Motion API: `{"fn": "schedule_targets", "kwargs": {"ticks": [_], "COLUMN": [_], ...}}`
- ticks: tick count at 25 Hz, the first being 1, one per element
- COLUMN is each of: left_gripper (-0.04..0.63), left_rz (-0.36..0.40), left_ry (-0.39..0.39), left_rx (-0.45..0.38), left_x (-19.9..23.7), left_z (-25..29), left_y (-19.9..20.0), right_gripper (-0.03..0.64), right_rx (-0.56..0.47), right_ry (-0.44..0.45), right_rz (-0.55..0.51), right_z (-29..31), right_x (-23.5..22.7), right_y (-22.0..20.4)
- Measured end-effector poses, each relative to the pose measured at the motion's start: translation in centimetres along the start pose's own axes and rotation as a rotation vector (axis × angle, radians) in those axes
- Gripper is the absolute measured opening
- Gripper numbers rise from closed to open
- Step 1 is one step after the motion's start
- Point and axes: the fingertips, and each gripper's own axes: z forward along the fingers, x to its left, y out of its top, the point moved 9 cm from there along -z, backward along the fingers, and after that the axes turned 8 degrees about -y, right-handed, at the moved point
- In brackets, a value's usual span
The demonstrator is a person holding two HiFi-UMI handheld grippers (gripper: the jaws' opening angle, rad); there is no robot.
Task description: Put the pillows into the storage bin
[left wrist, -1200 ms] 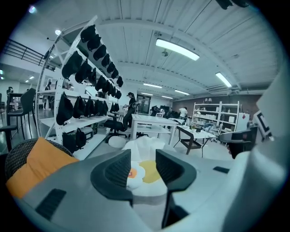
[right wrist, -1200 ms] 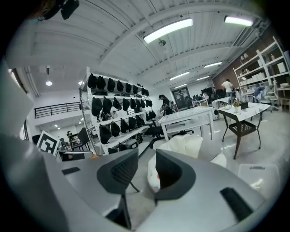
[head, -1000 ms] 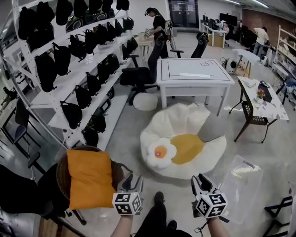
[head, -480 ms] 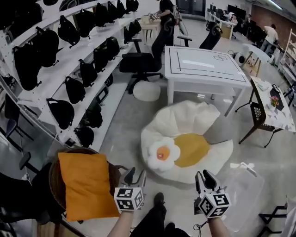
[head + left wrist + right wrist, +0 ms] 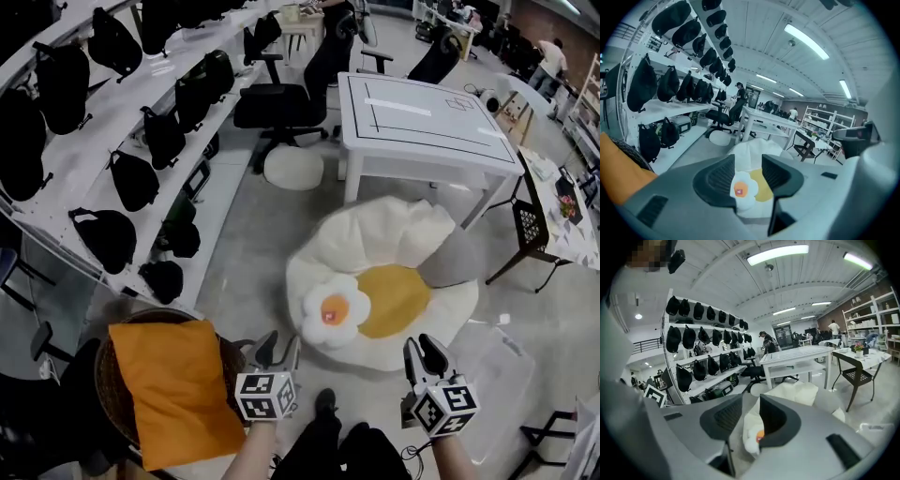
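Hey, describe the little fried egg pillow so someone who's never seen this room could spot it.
Find the white table; just in front lies a big cream floor cushion with a yellow centre. On its near-left edge sits the fried egg pillow: small, scalloped, white with an orange yolk, unlike the plain orange pillow.

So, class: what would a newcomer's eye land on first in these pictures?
Probably the fried-egg pillow, lying on the big white floor cushion with a yellow centre in mid-floor. Next, the bright orange pillow, resting on a wicker basket at lower left, beside the open left gripper.
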Motion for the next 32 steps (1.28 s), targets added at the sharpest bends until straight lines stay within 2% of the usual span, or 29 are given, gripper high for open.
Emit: {"fn": "schedule_targets", "kwargs": {"ticks": [6, 17, 22, 32], "left_gripper": [0.156, 0.156, 0.156, 0.160], "left_rz": [-0.032, -0.088, -0.098, -0.115], "left_ry": [0.010, 0.051, 0.066, 0.085], "left_rx": [0.022, 0.106, 0.136, 0.215], "left_x": [2.4, 5.4, 6.8, 9.5], "left_z": [2.1, 7.4, 11.0, 17.8], "left_y": [-0.5, -4.7, -6.9, -13.7], "right_gripper": [0.110, 0.104, 0.100, 0.098], "right_rx": [0.043, 0.137, 0.172, 0.272], "right_ry": [-0.005, 0.061, 0.067, 0.095], "right_rz": [-0.010, -0.051, -0.039, -0.031], "right_z": [3.6, 11.8, 15.7, 21.8], "right_x": [0.7, 0.3, -0.6, -3.2], "right_y": [-0.8, -4.2, -6.6, -13.6]}}
